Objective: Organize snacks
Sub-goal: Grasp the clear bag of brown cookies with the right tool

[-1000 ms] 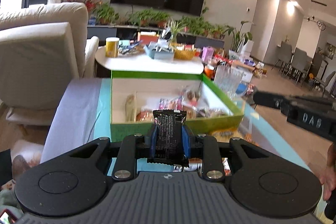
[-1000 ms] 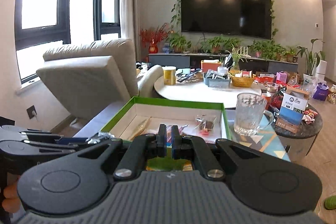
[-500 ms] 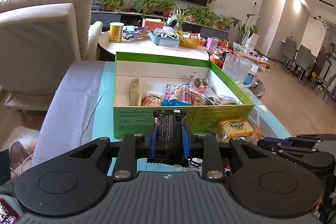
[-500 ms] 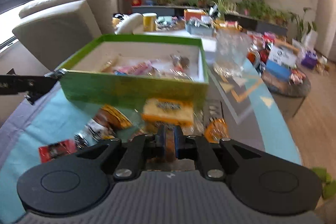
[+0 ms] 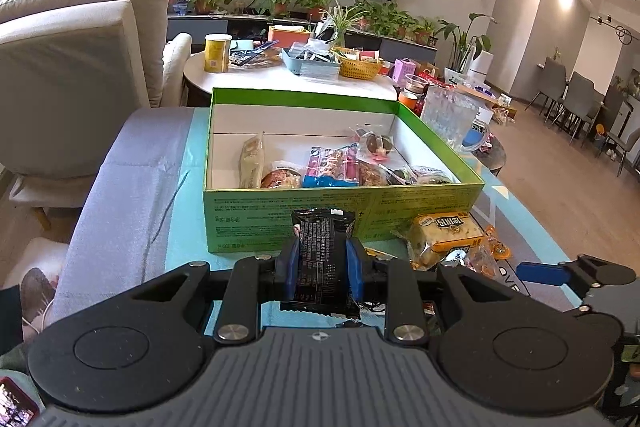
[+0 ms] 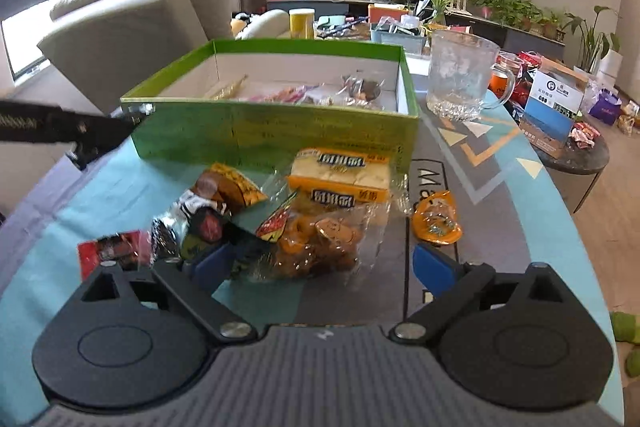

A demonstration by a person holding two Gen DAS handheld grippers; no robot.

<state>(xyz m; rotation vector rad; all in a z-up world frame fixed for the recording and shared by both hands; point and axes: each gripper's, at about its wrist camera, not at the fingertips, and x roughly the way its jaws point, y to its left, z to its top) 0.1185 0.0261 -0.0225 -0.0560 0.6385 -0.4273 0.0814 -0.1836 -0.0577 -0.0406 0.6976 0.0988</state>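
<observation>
Closest to me, my left tool (image 5: 323, 269) is clamped on a black snack packet (image 5: 323, 259), its blue pads pressing the wrapper's two sides so that it stands upright between them. My right tool (image 6: 318, 261) is spread wide with nothing gripped; its blue pads sit either side of a clear bag of brown snacks (image 6: 320, 245) lying on the counter (image 6: 488, 227).

Around that bag, loose snacks lie scattered on the counter's teal and grey patterned cover: a small red packet (image 6: 106, 251) at the left, a shiny dark wrapper (image 6: 192, 217) beside it, a brown and yellow packet (image 6: 230, 187), an orange round packet (image 6: 436, 217) to the right, and a yellow-labelled cake pack (image 6: 340, 173) lying just in front of the box.

Beyond them stands an open green box (image 5: 280, 223) with white inner walls. Several snacks already lie inside it, among them a pale long packet (image 5: 252, 163) and a pink and blue pack (image 5: 330, 167). A glass mug (image 6: 460, 79) stands just right of the box.

Farther off are a round white table (image 5: 256, 79), a cream armchair, potted plants and a wall television.
</observation>
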